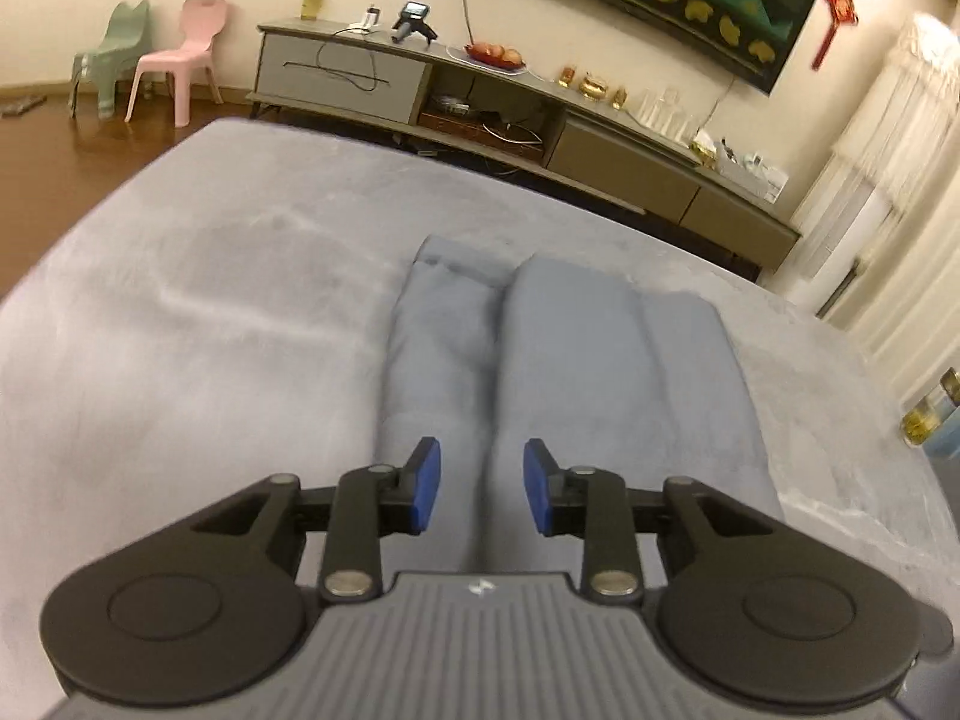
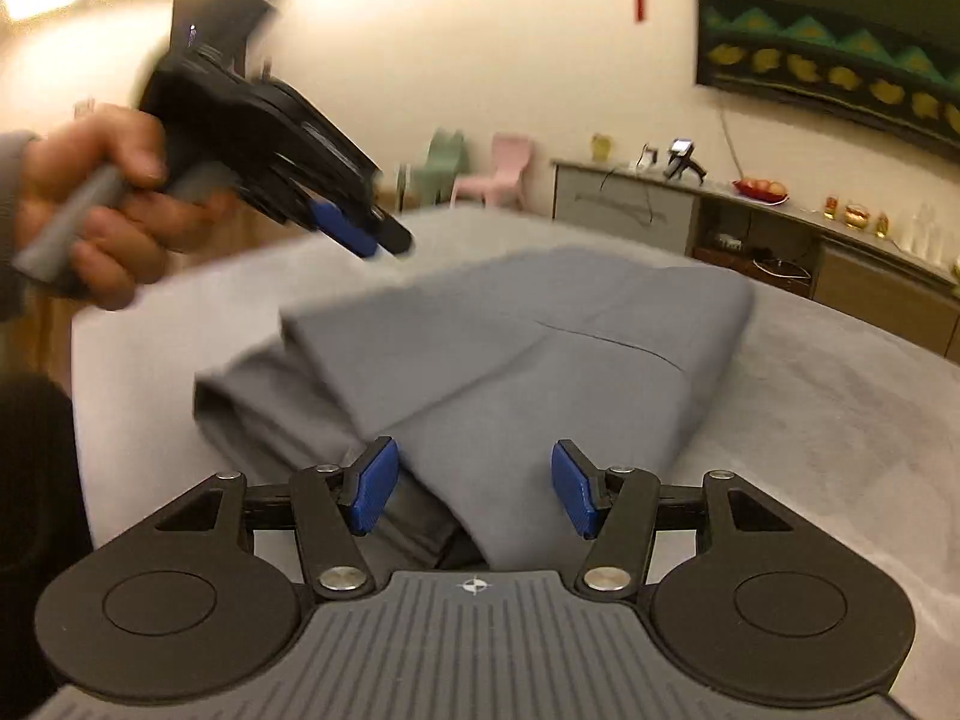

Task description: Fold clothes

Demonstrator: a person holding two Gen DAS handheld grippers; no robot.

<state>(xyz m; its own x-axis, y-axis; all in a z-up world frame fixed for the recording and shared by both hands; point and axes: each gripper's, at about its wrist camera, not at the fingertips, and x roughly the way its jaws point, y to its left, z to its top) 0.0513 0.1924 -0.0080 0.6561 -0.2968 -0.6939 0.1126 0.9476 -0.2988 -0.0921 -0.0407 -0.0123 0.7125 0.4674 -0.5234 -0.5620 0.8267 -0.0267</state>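
Note:
A grey-blue garment (image 1: pixel 558 360) lies folded into a long bundle on the grey plush surface (image 1: pixel 180 300). My left gripper (image 1: pixel 482 489) is open and empty, its blue pads above the near end of the bundle. In the right wrist view the garment (image 2: pixel 510 348) is a thick folded stack. My right gripper (image 2: pixel 474 492) is open, its pads on either side of the stack's near corner. The left gripper (image 2: pixel 366 240) shows there too, held in a hand above the stack's far left side; its jaw gap is blurred in that view.
A low grey TV cabinet (image 1: pixel 510 114) with a fruit plate, ornaments and cables runs along the far wall. A green chair (image 1: pixel 108 54) and a pink chair (image 1: pixel 180 54) stand on the wooden floor at the left. White curtains (image 1: pixel 888 180) hang at the right.

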